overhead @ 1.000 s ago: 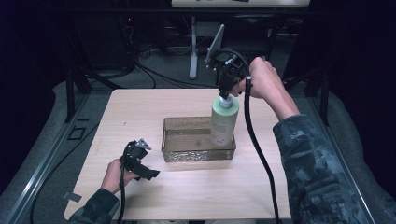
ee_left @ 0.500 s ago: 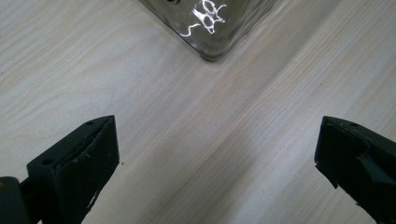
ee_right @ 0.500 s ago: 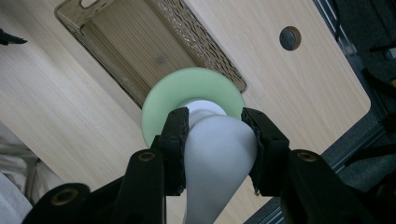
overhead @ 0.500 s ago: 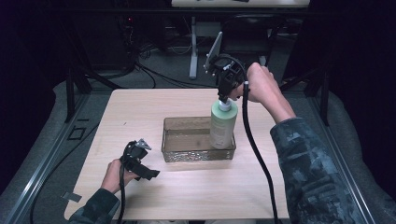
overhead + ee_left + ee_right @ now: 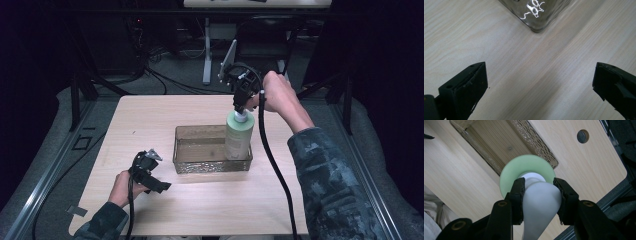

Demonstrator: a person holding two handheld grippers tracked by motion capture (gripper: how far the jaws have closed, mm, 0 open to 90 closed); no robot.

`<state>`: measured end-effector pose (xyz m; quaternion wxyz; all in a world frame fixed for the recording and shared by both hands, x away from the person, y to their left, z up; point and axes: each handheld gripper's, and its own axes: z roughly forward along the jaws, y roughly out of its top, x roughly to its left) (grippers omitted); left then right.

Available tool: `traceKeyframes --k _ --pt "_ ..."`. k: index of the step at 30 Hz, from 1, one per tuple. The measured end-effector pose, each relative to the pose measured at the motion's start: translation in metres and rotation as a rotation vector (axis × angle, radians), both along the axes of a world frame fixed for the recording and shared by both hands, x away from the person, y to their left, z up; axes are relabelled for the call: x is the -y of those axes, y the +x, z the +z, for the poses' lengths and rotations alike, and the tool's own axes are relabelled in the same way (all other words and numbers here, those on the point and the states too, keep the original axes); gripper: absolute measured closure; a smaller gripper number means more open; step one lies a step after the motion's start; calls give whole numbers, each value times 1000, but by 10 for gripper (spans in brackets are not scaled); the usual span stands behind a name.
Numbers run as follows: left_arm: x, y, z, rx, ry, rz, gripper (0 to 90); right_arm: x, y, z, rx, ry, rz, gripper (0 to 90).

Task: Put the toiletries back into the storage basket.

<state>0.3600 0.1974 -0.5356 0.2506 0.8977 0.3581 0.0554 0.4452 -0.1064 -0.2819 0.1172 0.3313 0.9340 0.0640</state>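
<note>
The right hand-held gripper has its jaws closed on the white pump top of a pale green bottle. Gripping there makes sense — the pump is the narrowest part, and it lets the bottle hang straight down from above. In the right gripper view the two black pads press the white top from either side, with the green shoulder of the bottle ringed below them.

The bottle stands upright at the right end of a clear, patterned-walled tray near the middle of the surface. Whether its base rests on the tray floor or hangs just above it I cannot tell. Judging by the top-down hold, the work in hand is moving the bottle into or out of the tray; the vertical grip keeps it clear of the tray's low walls.

The right hand is raised over the far side of the tray, the wrist bent so that the hand-held gripper points almost straight down, and the forearm runs back toward the near right edge with the cable trailing under it.

The left hand-held gripper sits low over the near left part of the surface, apart from the tray. Its jaws stand wide with nothing between them — in the left gripper view just bare wood lies there, and a corner of the tray shows ahead. It seems parked out of the way, angled toward the tray should a steadying hold be wanted.
</note>
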Motion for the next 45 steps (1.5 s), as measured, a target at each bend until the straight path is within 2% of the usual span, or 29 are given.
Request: traceKeyframes --k 29,45 --pt "0 0 0 -2 0 -1 0 10 1 -21 -24 -16 -17 626" --pt "1 0 -1 -3 0 -1 0 9 1 -33 -40 -28 -23 626"
